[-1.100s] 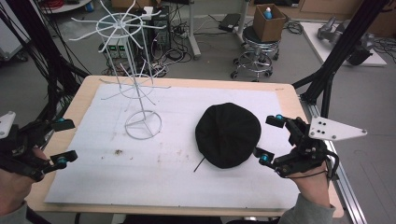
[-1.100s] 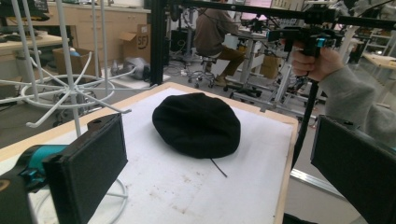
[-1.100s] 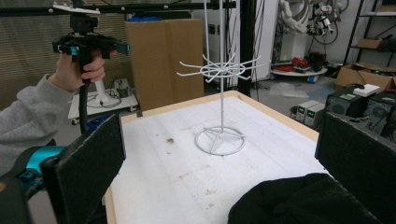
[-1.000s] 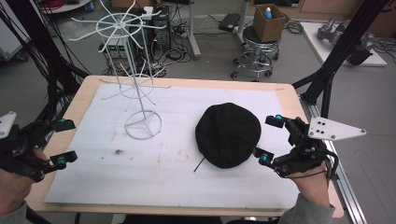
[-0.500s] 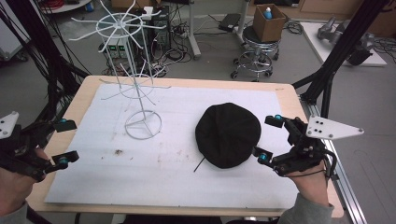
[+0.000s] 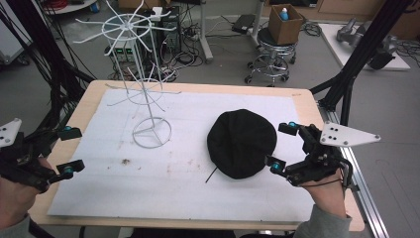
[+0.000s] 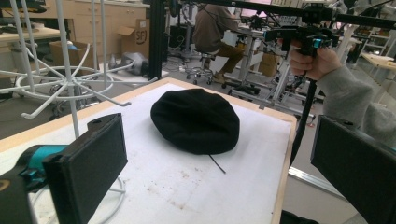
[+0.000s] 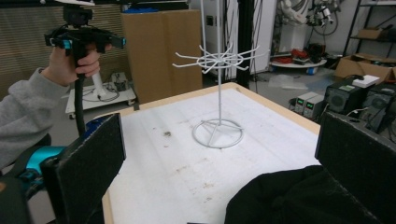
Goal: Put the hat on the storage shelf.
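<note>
A round black beret [image 6: 241, 142] lies flat on the white sheet [image 6: 188, 163], right of centre, with a thin black string trailing from its near edge. It also lies ahead in the left gripper view as the beret [image 7: 196, 120], and its edge shows low between the jaws as the beret [image 8: 299, 198]. My right gripper [image 6: 281, 146] is open just right of the beret, its jaws level with the hat's right edge. At the table's left edge my left gripper [image 6: 70, 150] is open and holds nothing. A white wire display stand [image 6: 148, 99] rises at the back left of the sheet.
The sheet covers a wooden table [image 6: 307, 101]. Black frame poles [image 6: 356, 64] stand at the right and left. Behind the table are a stool [image 6: 271, 59] carrying a cardboard box, cables and electronics on the floor. The far-off right gripper [image 7: 306, 37] and left gripper [image 8: 84, 37] show in each other's views.
My right gripper has crept slightly toward the beret's right edge. The left gripper has barely shifted. The beret and stand have not moved.
</note>
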### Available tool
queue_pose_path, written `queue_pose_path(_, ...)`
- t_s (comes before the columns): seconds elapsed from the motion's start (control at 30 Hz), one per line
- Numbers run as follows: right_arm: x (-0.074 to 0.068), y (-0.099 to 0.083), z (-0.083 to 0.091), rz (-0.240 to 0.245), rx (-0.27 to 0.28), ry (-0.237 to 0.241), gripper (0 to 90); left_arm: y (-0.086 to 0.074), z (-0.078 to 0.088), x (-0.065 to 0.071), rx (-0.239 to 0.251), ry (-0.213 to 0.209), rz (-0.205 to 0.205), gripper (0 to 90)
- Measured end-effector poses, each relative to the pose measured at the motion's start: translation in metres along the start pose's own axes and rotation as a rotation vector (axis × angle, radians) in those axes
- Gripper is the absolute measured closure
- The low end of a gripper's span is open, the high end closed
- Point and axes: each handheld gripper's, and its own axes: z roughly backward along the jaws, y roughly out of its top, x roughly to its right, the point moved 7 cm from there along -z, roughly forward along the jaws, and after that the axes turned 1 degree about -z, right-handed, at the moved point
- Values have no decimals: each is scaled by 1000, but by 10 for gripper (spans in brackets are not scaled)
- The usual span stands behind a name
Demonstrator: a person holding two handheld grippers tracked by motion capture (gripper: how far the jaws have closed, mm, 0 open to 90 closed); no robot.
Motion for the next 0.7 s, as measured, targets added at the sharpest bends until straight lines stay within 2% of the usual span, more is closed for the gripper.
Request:
queue_pose_path(0.3, 1, 7, -7, 15, -14, 2, 7, -2, 0, -1, -5, 5, 7, 37)
queue_pose_path(0.33, 2, 7, -9, 12, -20, 15, 7, -2, 0, -1, -6, 5, 7, 37)
queue_pose_path(0.4, 4, 8, -13, -6, -12, 82, 7, -2, 0, 1, -7, -12, 2, 37)
queue_pose_path(0.47, 11, 8, -17, -7, -18, 75, 7, -2, 1, 2, -5, -20, -1, 37)
queue_pose_path(0.6, 24, 6, -28, -7, -51, 62, 7, -3, 3, 3, -9, -10, 0, 37)
queue_pose_path(0.7, 29, 4, -39, 22, -74, 55, 7, -5, 6, 2, -14, 3, 4, 37)
